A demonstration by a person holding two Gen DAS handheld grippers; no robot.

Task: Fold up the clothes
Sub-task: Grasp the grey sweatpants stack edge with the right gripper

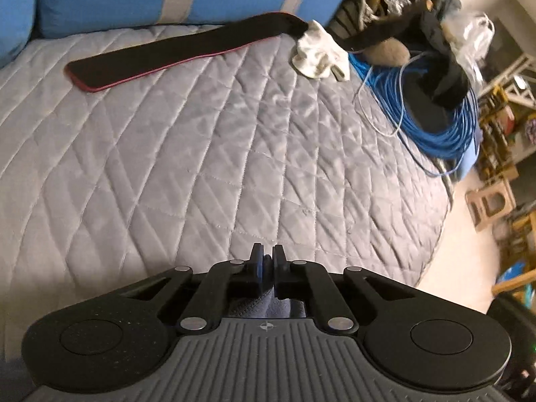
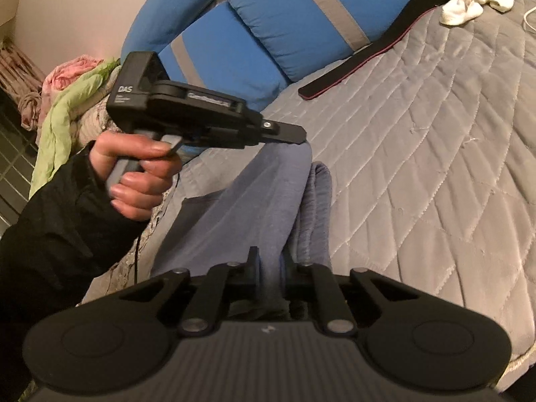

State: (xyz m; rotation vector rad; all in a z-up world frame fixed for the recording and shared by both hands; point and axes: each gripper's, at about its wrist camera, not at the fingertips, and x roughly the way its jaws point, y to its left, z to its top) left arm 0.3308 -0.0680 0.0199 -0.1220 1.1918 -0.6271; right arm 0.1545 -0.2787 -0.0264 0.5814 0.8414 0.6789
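The grey quilted bed (image 2: 435,134) carries a blue-grey knit garment (image 2: 234,201), bunched near its front edge between both tongs. It looks soft, light and limp, so it should sag unless taken by its hems. The left tongs (image 2: 294,135), held pistol-style by a hand (image 2: 140,171) and angled downward, pinch 1 end. The right tongs (image 2: 268,268) are clamped on another fold.
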